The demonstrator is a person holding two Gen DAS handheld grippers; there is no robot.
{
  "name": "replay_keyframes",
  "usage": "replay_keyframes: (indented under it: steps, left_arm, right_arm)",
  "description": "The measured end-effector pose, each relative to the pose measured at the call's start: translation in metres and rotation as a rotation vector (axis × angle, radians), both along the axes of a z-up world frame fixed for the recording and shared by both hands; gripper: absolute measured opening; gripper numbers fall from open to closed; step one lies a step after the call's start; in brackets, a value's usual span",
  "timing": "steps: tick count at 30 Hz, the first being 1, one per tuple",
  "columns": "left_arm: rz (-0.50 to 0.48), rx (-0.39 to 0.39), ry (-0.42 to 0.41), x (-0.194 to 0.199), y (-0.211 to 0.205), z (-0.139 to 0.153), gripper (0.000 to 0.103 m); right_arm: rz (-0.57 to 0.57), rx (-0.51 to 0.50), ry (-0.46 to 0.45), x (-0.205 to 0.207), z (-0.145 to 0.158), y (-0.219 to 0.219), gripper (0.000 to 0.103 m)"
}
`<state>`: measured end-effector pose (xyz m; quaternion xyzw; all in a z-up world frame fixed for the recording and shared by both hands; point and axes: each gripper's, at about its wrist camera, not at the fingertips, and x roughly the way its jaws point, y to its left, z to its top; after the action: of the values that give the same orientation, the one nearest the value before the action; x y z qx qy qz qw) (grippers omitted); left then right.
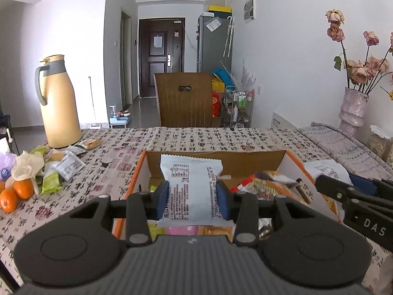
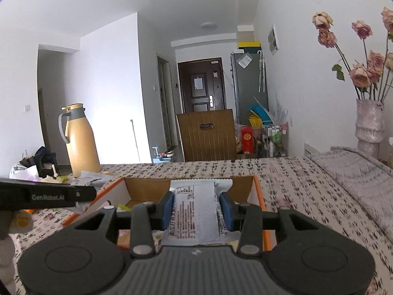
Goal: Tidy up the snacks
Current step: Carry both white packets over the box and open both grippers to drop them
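Observation:
An orange-edged cardboard box (image 1: 292, 162) sits on the patterned tablecloth with several snack packets (image 1: 270, 184) inside. My left gripper (image 1: 192, 196) is shut on a white printed packet (image 1: 190, 179), held just above the box's near left part. In the right wrist view my right gripper (image 2: 198, 212) is shut on a similar white packet (image 2: 194, 201) over the same box (image 2: 258, 191). The right gripper (image 1: 343, 184) also shows at the right edge of the left wrist view. One left finger (image 2: 73, 194) crosses the left side of the right wrist view.
A yellow thermos jug (image 1: 59, 103) stands at the table's far left beside loose snack packets (image 1: 66, 162) and oranges (image 1: 14, 194). A vase of dried roses (image 1: 353, 113) stands at the right on a grey cloth-covered ledge (image 1: 343, 145). A wooden chair (image 1: 186, 98) is behind the table.

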<state>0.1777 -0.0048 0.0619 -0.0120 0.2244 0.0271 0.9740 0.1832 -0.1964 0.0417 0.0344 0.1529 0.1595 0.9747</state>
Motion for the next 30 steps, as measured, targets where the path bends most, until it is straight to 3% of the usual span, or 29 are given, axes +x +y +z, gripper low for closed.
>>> replay_keyframes:
  steps: [13,20,26,28,29,30]
  left_arm:
    - [0.036,0.010,0.027,0.056,-0.004,-0.009,0.042]
    - [0.024,-0.011,0.062,0.070,0.004,-0.033,0.042]
    - [0.023,-0.043,0.067,0.069,0.011,-0.035,0.043]
    - [0.032,-0.046,0.057,0.066,0.012,-0.034,0.050]
    - [0.035,-0.048,0.049,0.065,0.012,-0.033,0.061]
    - [0.045,-0.048,0.041,0.064,0.013,-0.033,0.080]
  right_arm:
    - [-0.025,-0.003,0.029,0.061,-0.005,0.013,0.040]
    - [-0.016,-0.018,0.063,0.071,-0.024,0.017,0.040]
    - [-0.003,-0.017,0.088,0.072,-0.030,0.018,0.043]
    - [-0.010,-0.016,0.089,0.070,-0.030,0.017,0.046]
    - [-0.012,-0.010,0.088,0.070,-0.029,0.016,0.051]
    - [-0.018,-0.004,0.085,0.069,-0.029,0.015,0.067]
